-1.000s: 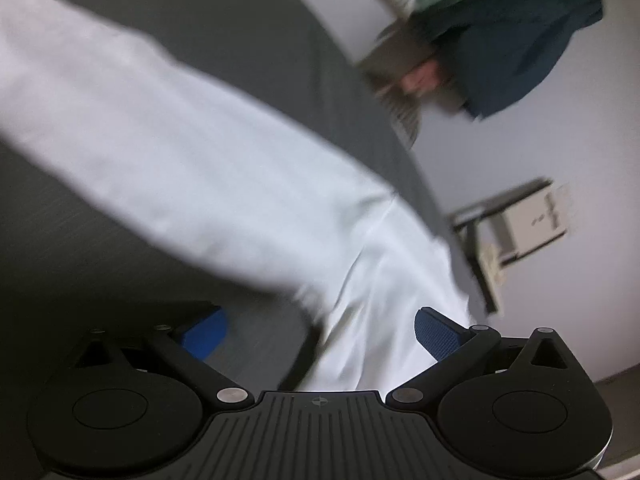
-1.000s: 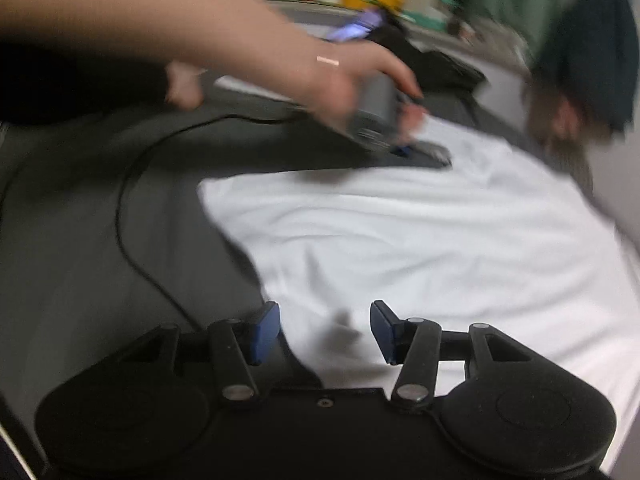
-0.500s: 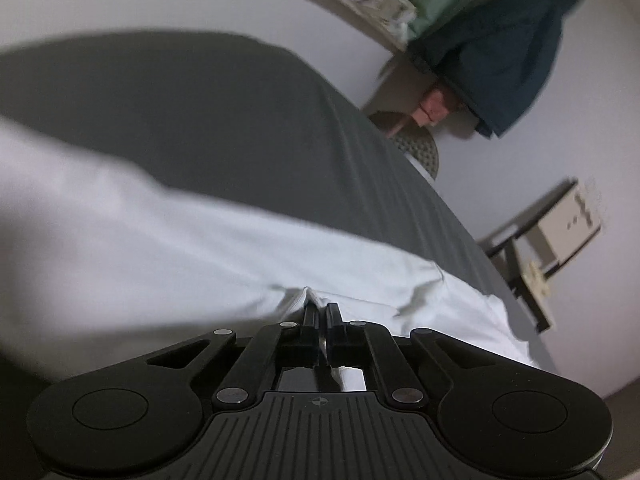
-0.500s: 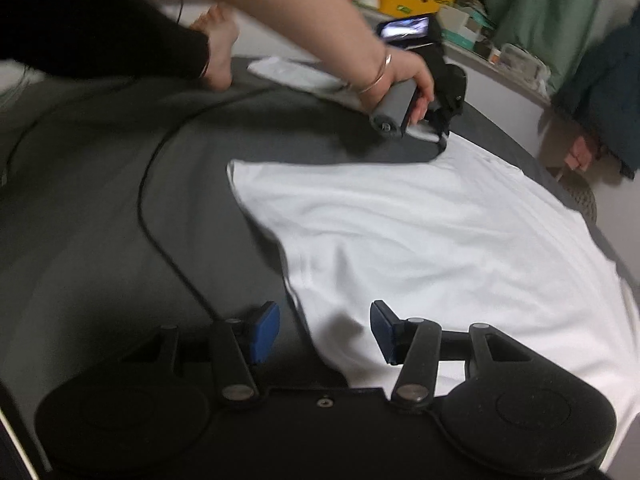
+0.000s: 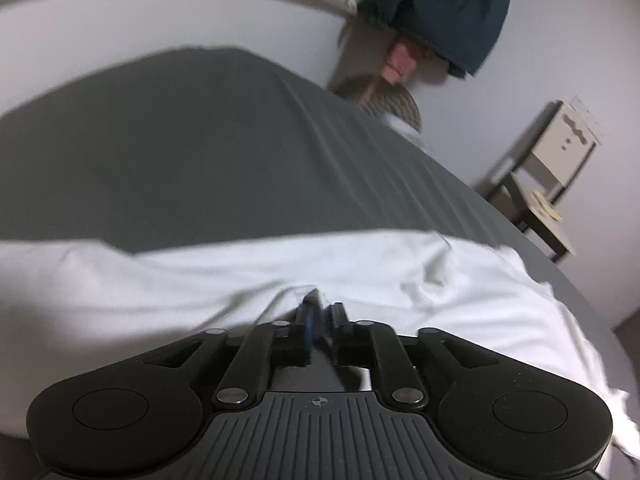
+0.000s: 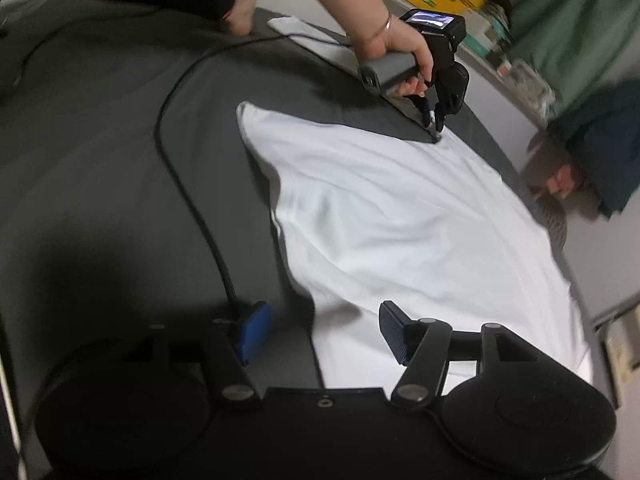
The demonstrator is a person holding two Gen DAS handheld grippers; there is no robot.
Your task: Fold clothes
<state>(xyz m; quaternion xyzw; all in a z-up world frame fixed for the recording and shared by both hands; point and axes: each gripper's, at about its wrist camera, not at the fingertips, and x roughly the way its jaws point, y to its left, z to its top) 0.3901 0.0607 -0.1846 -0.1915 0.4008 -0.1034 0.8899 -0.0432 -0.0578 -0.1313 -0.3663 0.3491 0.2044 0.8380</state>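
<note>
The right gripper (image 6: 324,334) sits low at six o'clock in its own view, its blue-padded fingers (image 6: 394,338) spread wide apart with nothing between them. The near edge of a white shirt (image 6: 400,216) lies just under the gap, one pad over the cloth and the other over the grey sheet (image 6: 100,140). A black cable (image 6: 188,200) runs across the sheet from about seven o'clock up toward eleven. The shirt lies spread flat, reaching from the near edge out toward one o'clock.

At its far corner, near one o'clock, the left gripper (image 6: 434,124) is held in a hand (image 6: 396,46) wearing a thin bracelet. Its tips press down on the shirt's edge. In the left wrist view, the left gripper (image 5: 320,316) has its fingers drawn together, pinching a small ridge of the white shirt (image 5: 400,272) at six o'clock. The cloth bunches just beyond the tips. Beyond it the grey sheet (image 5: 200,140) stretches toward twelve o'clock. At one o'clock dark clothing (image 5: 452,12) hangs against the wall, and at three o'clock stands a small side table (image 5: 536,196).
</note>
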